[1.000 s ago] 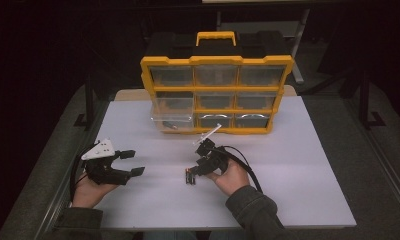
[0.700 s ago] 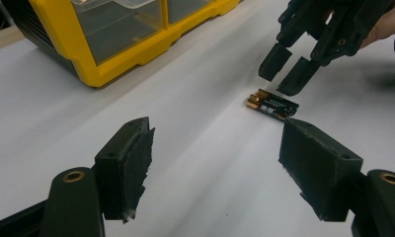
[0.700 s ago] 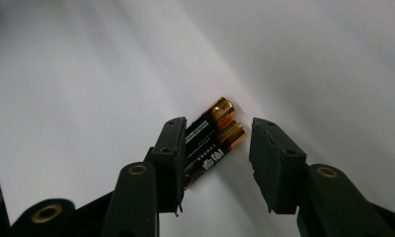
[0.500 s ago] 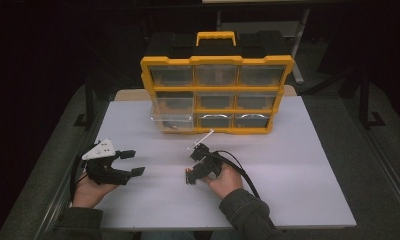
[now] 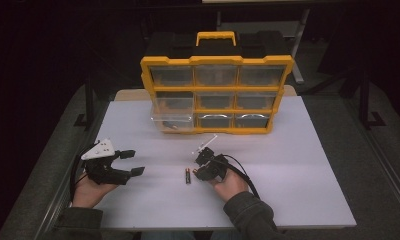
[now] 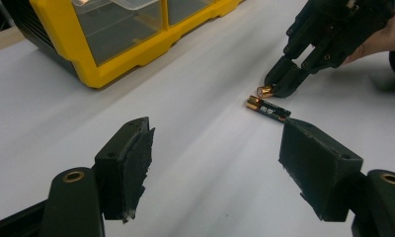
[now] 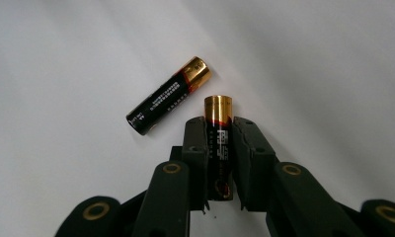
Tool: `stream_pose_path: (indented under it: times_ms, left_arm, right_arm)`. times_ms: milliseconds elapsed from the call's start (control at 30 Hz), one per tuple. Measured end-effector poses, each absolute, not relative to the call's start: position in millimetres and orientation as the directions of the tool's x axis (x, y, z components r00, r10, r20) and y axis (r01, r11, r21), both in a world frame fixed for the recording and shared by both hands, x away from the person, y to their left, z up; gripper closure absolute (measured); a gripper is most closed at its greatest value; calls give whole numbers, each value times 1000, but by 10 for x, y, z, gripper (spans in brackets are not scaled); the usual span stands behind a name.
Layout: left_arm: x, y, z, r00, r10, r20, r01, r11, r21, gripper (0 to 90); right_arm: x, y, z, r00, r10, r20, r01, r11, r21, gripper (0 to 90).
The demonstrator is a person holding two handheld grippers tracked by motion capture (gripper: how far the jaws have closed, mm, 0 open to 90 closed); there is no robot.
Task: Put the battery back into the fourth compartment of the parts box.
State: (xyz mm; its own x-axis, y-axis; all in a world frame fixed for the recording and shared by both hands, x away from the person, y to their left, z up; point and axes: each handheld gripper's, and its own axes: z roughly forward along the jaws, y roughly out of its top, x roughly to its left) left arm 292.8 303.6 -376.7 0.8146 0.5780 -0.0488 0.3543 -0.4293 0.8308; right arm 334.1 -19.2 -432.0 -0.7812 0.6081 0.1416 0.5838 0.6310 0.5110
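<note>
From the high view, your left gripper (image 5: 127,163) rests on your left hand (image 5: 90,189) at the near left of the white table (image 5: 298,165), its jaws standing apart with nothing between them. Your right gripper (image 5: 197,172) sits low near the table's middle, held by your right hand (image 5: 231,184), with a cable looping back over the sleeve. A battery (image 5: 187,175) lies on the table just beside its tips. Behind both stands the yellow organizer (image 5: 215,95) with clear drawers; its lower left drawer (image 5: 171,121) is pulled out a little. In the left gripper view, your own two jaws rise wide apart over bare table; farther off your right gripper (image 6: 279,84) points down at the surface with a second battery (image 6: 264,91), gold end showing, caught at its tips, and the loose battery (image 6: 267,109) lies just beside it on the table. The organizer's yellow corner (image 6: 116,59) is at the upper left. In the right gripper view, your jaws have just been closing and now clamp the second battery (image 7: 218,143) lengthwise between the pads, its gold end pointing out past the tips. The loose battery (image 7: 168,95) lies slanted on the table just to its left, close by but apart.
</note>
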Motion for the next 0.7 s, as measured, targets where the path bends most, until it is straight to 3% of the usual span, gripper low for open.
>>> stream_pose_path:
  times_ms: [300, 700]
  left_arm:
    - [2942, 3029, -3783, 813, 579, -56, 362, -427, 829, 282]
    - [2939, 3026, -3785, 812, 581, -58, 364, -427, 827, 282]
  right_arm:
    - [3394, -368, -4259, -784, 592, 187, 588, 614, 526, 760]
    - [3543, -643, -3869, -789, 576, 212, 576, 574, 582, 760]
